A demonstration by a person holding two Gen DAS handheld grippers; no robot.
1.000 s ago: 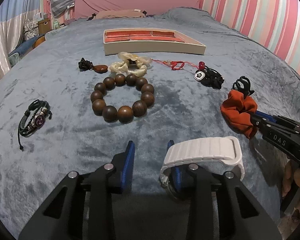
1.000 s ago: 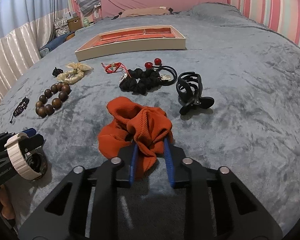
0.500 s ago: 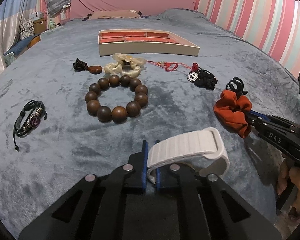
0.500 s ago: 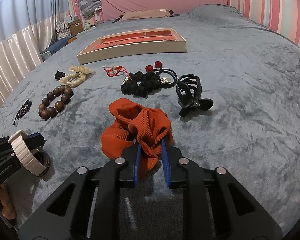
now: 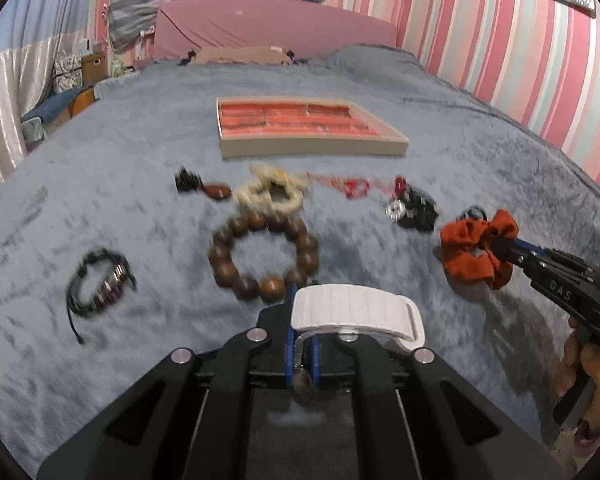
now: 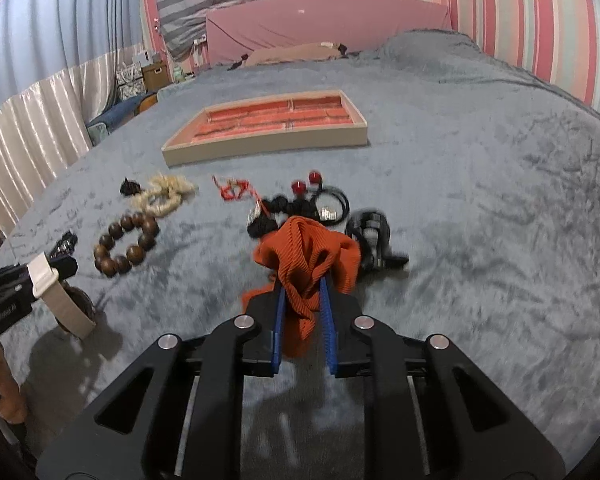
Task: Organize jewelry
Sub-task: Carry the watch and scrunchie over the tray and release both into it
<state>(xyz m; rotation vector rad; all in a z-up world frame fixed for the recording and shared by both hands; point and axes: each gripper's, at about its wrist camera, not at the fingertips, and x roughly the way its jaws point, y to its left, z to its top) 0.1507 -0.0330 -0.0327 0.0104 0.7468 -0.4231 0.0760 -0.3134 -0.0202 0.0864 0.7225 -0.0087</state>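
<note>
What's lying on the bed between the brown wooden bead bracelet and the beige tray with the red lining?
A cream scrunchie lies between the bracelet and tray, clearest in the left wrist view.

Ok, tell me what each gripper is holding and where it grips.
The left gripper pinches the white watch at its strap end; the right gripper clamps a fold of the orange scrunchie.

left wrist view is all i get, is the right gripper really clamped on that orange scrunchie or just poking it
Observer: Clamped. The right gripper pinches the orange scrunchie between both blue pads, and fabric hangs below them.
Operator: anything hiding behind it
Observer: A black claw clip lies on the blanket just beyond it, to its right.
Operator: and my watch
Observer: The watch loops down from your jaws, with its dark case at the lower end.
</note>
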